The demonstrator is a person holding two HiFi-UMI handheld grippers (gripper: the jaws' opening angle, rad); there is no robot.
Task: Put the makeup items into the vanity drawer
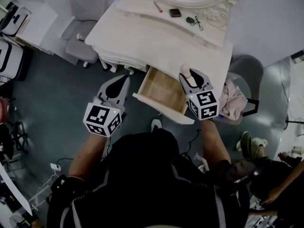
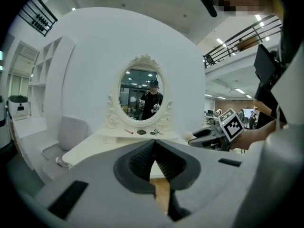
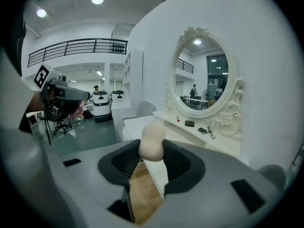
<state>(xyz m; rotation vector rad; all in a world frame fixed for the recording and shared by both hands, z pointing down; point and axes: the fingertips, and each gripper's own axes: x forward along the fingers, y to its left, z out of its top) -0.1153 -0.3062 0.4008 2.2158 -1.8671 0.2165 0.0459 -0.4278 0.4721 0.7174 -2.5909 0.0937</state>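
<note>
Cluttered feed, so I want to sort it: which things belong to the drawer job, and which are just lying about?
Job: beige sponge in the right gripper; open drawer; red pencil, dark compact and small black item on the vanity shelf.
Lying about: grey chair; pink cloth right of the drawer.

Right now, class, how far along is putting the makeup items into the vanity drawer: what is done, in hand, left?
Done: the drawer stands open; no items show inside. In hand: the right tongs grip a sponge by the drawer; the left tongs are shut, empty. Left: the red stick, compact and corded item lie on the shelf.
</note>
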